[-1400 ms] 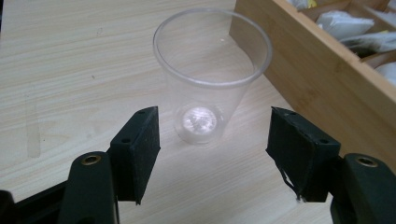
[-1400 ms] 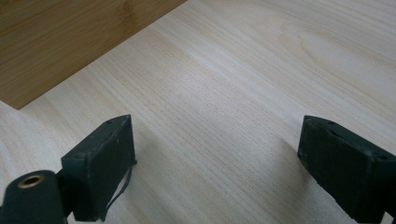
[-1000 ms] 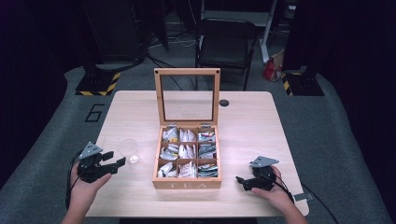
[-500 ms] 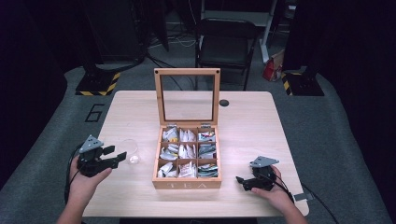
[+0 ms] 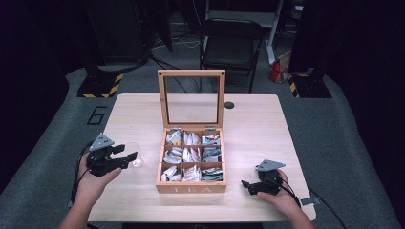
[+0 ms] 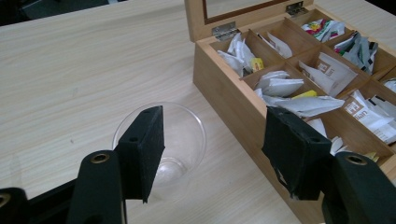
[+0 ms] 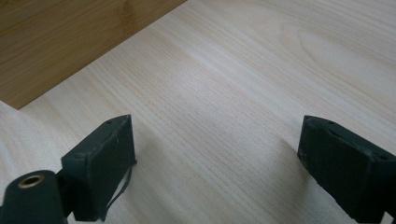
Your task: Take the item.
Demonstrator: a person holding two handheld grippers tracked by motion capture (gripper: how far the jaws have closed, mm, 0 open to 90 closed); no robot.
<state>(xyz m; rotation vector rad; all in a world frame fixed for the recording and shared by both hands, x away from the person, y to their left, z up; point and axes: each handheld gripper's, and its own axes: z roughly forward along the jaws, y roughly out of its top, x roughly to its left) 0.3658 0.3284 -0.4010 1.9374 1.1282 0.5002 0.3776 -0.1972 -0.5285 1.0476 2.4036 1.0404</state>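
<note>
A wooden tea box [image 5: 191, 188] stands mid-table with its glass lid [image 5: 191, 74] upright. Its compartments hold several paper tea bags [image 6: 322, 70]. Left of the box a clear plastic cup [image 6: 180, 144] stands upright on the table. My left gripper [image 5: 125, 152] hovers over the cup's near side, open. In the left gripper view [image 6: 215, 140] the cup's rim lies partly behind the left jaw, and nothing sits between the pads. My right gripper [image 5: 248, 185] rests low by the box's front right corner, open and empty, and in its own view [image 7: 217, 154] it faces bare tabletop.
The box's side wall [image 7: 70, 42] is close ahead of the right gripper. A small dark round spot [image 5: 229, 105] marks the table behind the lid. A black chair [image 5: 231, 47] stands beyond the far edge. Bare wood lies left of the cup [image 5: 136, 160].
The left gripper has risen and shifted right, closer to the cup and the box. The right gripper has stayed where it was.
</note>
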